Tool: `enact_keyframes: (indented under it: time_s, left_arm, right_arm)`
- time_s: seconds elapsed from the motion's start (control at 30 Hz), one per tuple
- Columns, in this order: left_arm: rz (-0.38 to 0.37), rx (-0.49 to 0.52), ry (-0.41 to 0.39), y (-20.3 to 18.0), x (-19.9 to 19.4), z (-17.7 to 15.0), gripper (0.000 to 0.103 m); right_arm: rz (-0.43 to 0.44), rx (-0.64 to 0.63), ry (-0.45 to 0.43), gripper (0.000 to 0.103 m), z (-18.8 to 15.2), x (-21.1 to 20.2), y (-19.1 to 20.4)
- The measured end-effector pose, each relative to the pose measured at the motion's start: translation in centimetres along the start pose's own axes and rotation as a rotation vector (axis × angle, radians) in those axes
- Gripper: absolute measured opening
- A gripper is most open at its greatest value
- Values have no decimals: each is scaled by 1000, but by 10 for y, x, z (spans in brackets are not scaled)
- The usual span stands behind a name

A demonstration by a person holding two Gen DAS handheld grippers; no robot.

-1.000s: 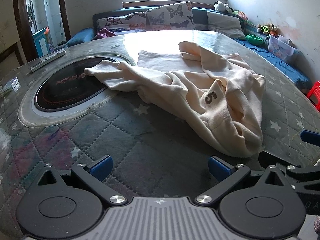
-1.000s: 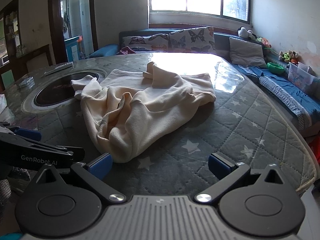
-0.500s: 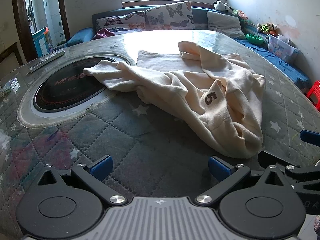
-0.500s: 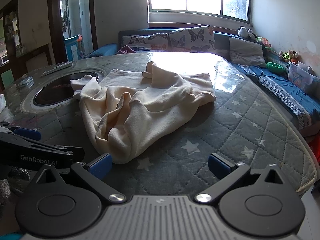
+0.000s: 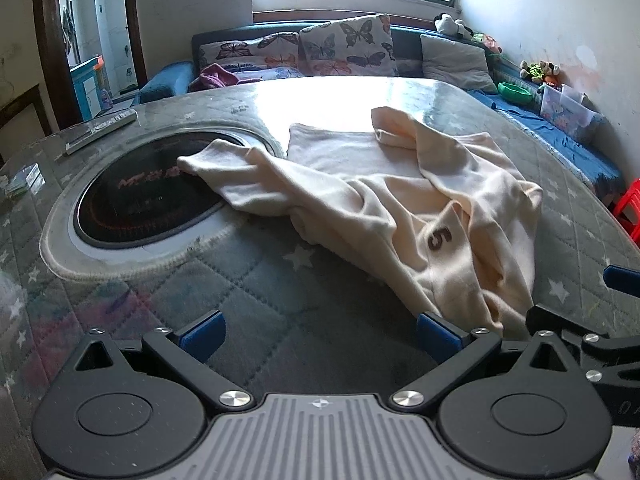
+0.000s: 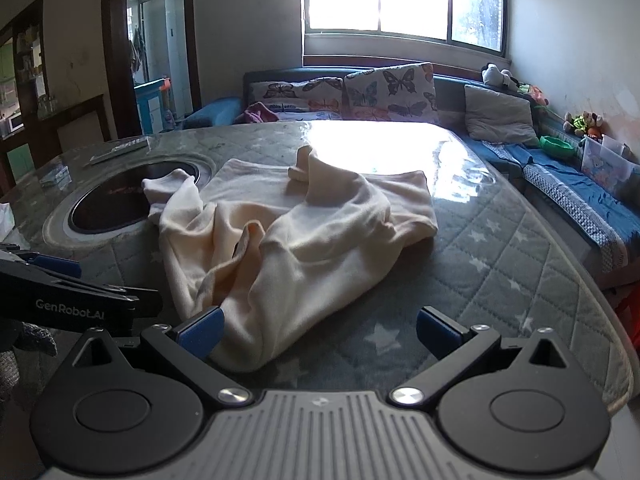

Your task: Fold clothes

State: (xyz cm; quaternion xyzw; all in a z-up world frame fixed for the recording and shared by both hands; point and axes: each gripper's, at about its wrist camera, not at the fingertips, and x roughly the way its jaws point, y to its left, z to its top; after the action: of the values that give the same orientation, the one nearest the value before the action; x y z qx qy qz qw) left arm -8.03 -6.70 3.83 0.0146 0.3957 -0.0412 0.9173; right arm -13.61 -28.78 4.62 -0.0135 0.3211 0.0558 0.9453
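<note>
A cream sweatshirt [image 5: 400, 208] with a brown "5" lies crumpled on the quilted star-pattern table cover [image 5: 256, 280]. One sleeve reaches left over the round black cooktop [image 5: 148, 196]. My left gripper [image 5: 318, 330] is open and empty, just short of the garment's near end; its right fingertip [image 5: 434, 330] is next to the cloth. In the right wrist view the sweatshirt [image 6: 288, 240] lies ahead, its near end between the fingers of my open, empty right gripper [image 6: 318, 330]. The left gripper's body [image 6: 72, 300] shows at the left there.
The cooktop [image 6: 128, 200] is set into the table at the left. A flat strip [image 5: 100, 130] and a small packet [image 5: 22, 180] lie at the far left. A sofa with butterfly cushions [image 5: 344, 46] runs behind. A red stool [image 5: 630, 208] stands at the right.
Both grippers have moved a little forward toward the sweatshirt's near end. The garment itself has not moved.
</note>
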Motion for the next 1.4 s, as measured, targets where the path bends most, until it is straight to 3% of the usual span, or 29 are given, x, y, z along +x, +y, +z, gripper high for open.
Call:
enact_keyframes:
  time_s: [0.57,0.83,1.1,1.4]
  left_arm:
    - [33,-38,-16,25,23,41,103]
    - [14,-69,-26,33,31,47,103]
    - [-19,-95,-26,41,34,42,103]
    - [-44,-96,-56,47,30,44,103]
  right_arm:
    - [19,-41,-24,103,44,37,2]
    - [14,-95,-67,102,88,64,0]
    - [60,-138,-28,93,139,117,5]
    - [63,-205,41,74,168,180,20]
